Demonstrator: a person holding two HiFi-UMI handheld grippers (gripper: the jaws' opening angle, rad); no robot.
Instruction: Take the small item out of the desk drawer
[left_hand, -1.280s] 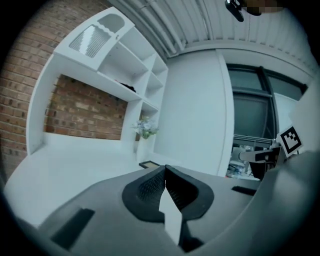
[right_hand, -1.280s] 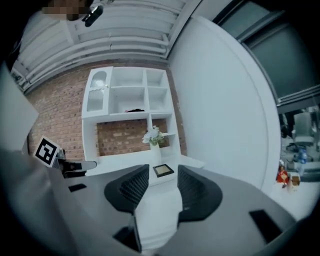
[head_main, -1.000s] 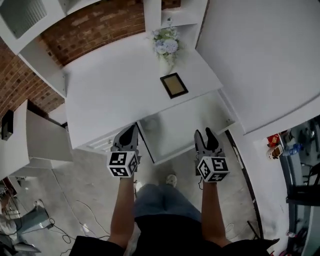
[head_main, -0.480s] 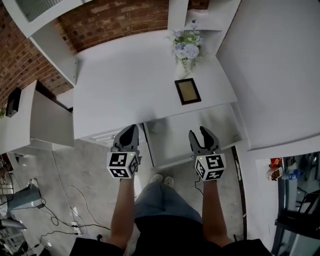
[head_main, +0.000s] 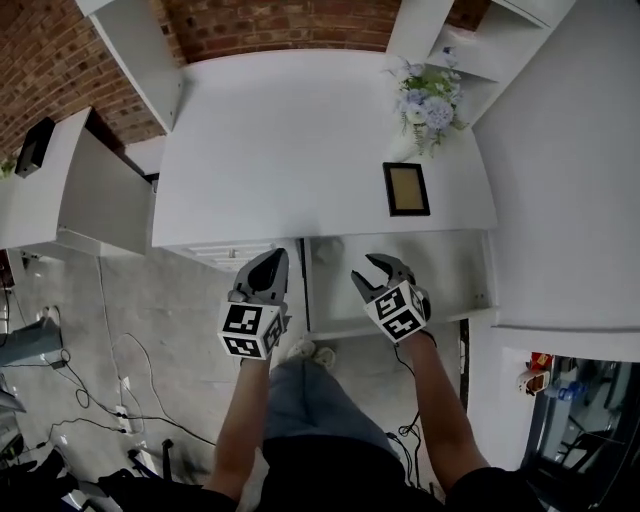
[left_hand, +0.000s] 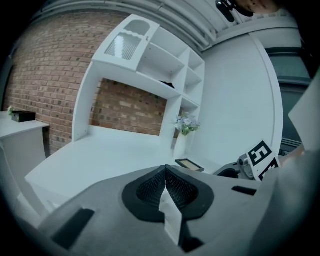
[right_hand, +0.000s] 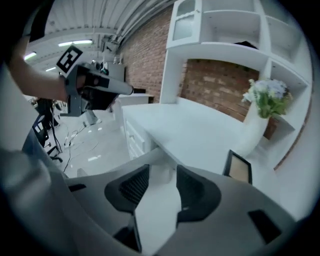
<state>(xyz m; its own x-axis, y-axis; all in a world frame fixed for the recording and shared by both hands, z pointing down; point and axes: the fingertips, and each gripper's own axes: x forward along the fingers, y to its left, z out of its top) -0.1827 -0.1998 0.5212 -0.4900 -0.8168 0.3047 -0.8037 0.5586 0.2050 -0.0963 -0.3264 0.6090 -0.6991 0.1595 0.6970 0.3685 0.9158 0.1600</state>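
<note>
Left gripper (head_main: 274, 260) pinched shut, empty, at the desk (head_main: 280, 140) front. Right gripper (head_main: 377, 271) gapes empty over the open drawer (head_main: 452, 272); picture frame (head_main: 406, 189) and flowers (head_main: 427, 100) lie beyond it.

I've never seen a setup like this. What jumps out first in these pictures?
A big white desk against a red brick wall fills the head view, with a vase of pale flowers and a small picture frame at its right end. Below its front edge a drawer stands open. Two hand-held tongs with black-and-white marker cubes hover near it: the left tongs shut, the right tongs open and empty.
</note>
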